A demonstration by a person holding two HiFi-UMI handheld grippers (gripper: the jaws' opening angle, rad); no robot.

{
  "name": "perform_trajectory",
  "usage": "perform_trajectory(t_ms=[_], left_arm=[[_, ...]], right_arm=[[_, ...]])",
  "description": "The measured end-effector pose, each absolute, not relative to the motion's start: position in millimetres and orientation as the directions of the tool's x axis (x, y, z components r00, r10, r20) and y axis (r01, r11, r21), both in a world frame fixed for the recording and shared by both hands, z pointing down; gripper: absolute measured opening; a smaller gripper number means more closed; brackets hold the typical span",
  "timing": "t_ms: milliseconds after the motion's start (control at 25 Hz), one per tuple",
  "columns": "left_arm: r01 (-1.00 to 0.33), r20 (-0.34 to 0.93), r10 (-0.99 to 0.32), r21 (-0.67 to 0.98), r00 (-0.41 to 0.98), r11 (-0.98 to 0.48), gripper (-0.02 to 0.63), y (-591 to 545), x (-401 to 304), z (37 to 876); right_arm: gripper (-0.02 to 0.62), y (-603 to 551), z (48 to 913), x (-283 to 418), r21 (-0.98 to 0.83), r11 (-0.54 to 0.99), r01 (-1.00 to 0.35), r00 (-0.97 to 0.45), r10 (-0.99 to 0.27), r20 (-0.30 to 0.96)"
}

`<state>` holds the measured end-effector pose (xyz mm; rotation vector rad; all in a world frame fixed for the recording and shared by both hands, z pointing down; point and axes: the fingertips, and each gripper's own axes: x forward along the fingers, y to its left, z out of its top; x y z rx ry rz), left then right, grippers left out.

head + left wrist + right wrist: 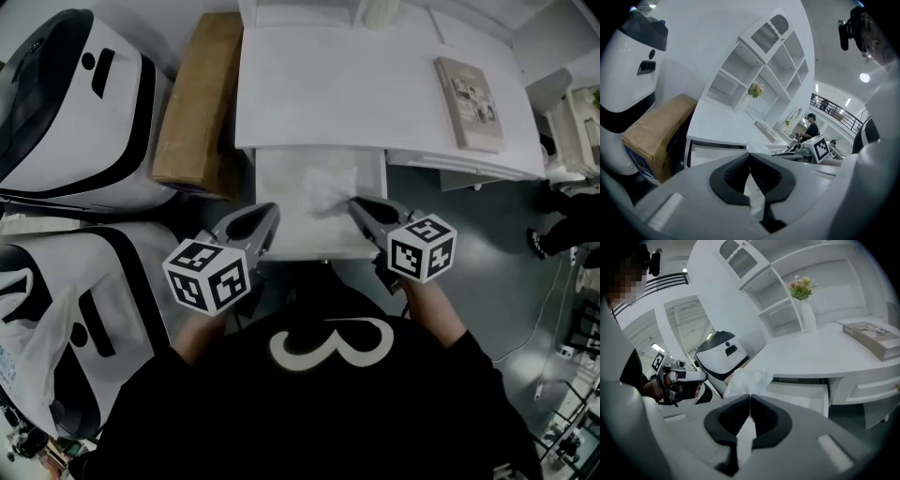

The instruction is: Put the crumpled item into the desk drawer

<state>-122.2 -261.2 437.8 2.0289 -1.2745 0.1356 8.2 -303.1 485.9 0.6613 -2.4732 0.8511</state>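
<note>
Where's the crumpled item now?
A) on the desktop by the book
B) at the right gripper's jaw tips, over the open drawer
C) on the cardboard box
B: the crumpled item is bunched at the shut jaws of the right gripper, above the open drawer.

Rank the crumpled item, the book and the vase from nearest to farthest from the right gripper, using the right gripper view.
1. The crumpled item: pinched at the right gripper's jaw tips.
2. The book: lying on the desk, off to the right.
3. The vase: at the desk's back, by the shelves.
</note>
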Motion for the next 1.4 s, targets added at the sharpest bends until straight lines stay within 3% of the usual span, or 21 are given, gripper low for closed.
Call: perform_trajectory(t_ms=[680,1400], left_arm=[[-0.843,0.488,-0.756,0.516,0.436,-0.153,0.009,-286.9,-141.6,455.9],[-0.856,0.533,-0.763,0.514,0.365,-0.051,0.009,-294.8,-170.7,472.8]], right_arm=[[0.012,-332.9,599.6,-19.0,-0.46,0.708,-0.535,-0.708,-0.079,0.702],[0.012,-354.5,690.2,-33.0,-0.465,0.686,-0.559,-0.597,0.055,0.8]])
